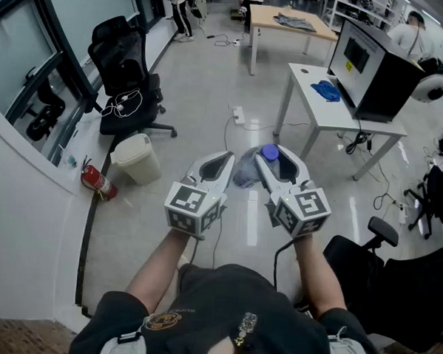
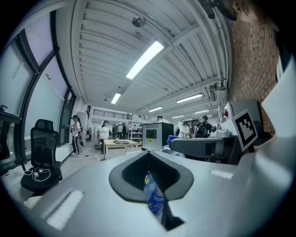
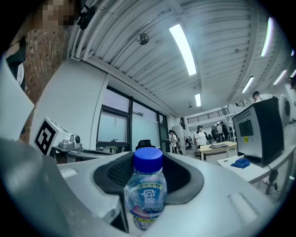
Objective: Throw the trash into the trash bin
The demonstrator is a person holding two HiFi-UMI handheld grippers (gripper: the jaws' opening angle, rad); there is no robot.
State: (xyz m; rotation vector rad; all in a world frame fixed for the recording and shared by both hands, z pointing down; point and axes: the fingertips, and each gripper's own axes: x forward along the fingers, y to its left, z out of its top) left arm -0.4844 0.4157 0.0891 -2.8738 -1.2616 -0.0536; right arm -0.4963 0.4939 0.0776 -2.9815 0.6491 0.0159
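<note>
Two grippers, one item each — left gripper [image 1: 220,165] pinches one blue wrapper [image 2: 154,196], right gripper [image 1: 279,162] clamps one blue-capped bottle [image 3: 147,194] — one trash bin [image 1: 137,158] stands nearby.

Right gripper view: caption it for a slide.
Right gripper shut on an upright, blue-capped plastic bottle.

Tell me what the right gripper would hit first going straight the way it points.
Nothing close: past the bottle clamped in the right gripper, the line looks free over open floor. The black office chair by the windows seems first, but depth is unclear.
</note>
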